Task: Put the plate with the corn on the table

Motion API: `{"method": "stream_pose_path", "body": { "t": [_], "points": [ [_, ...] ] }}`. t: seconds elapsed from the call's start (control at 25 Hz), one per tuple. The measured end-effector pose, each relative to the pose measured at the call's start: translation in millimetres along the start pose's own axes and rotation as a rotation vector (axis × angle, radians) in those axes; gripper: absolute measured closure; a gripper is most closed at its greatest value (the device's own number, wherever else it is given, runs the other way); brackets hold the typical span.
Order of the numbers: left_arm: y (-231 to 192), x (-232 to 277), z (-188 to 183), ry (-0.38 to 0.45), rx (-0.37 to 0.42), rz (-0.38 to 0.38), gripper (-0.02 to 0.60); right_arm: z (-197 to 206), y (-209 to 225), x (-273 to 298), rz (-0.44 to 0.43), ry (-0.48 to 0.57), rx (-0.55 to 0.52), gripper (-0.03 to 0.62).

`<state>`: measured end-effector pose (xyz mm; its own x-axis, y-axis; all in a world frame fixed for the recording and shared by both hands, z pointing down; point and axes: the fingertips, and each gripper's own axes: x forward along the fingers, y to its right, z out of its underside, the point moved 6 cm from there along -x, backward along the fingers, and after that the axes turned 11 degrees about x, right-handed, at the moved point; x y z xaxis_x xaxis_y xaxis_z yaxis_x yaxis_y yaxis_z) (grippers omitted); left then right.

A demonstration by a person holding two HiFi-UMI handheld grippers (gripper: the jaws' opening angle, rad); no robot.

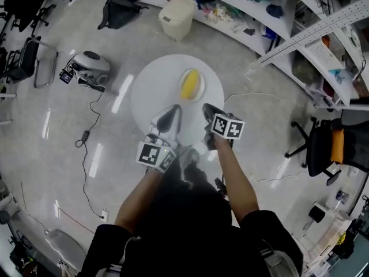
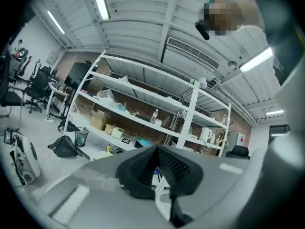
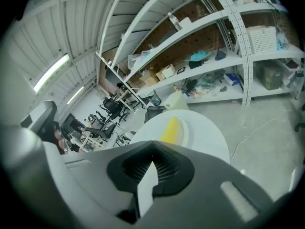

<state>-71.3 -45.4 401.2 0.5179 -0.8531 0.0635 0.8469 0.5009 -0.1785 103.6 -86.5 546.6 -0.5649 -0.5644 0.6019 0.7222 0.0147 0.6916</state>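
Note:
A yellow corn cob (image 1: 190, 84) lies on a white plate (image 1: 201, 81), which rests on the round white table (image 1: 153, 91). The right gripper view also has the corn (image 3: 170, 129), its plate (image 3: 184, 133) and the table (image 3: 209, 140), all ahead of and below the jaws. My left gripper (image 1: 174, 108) hovers over the table's near edge; its jaws meet with nothing between them (image 2: 156, 151) and it faces the shelves. My right gripper (image 1: 206, 107) hangs beside it, just short of the plate, shut and empty (image 3: 152, 161).
White shelving (image 1: 271, 16) full of boxes runs along the far side. A beige bin (image 1: 176, 17) and a black bag (image 1: 118, 10) sit on the floor beyond the table. A grey machine (image 1: 89, 67) with a cable lies left; an office chair (image 1: 320, 146) stands right.

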Motion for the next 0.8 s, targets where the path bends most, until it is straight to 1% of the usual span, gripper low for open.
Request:
{"method": "stream_pose_path", "body": {
  "t": [0.32,0.56,0.8],
  "points": [
    [27.0,-35.3,-24.7,0.057,-0.004,-0.05,0.578,9.3,-51.2,-53.6,-0.082,0.061,-0.102,0.585],
    [47.3,-54.8,-43.2,0.105,0.022,-0.075,0.578,10.5,-82.4,-104.9,-0.138,0.147,-0.155,0.585],
    [71.2,-71.1,-54.4,0.144,0.061,-0.061,0.58,15.1,-106.6,-154.8,-0.169,0.234,-0.224,0.585]
  ]
}}
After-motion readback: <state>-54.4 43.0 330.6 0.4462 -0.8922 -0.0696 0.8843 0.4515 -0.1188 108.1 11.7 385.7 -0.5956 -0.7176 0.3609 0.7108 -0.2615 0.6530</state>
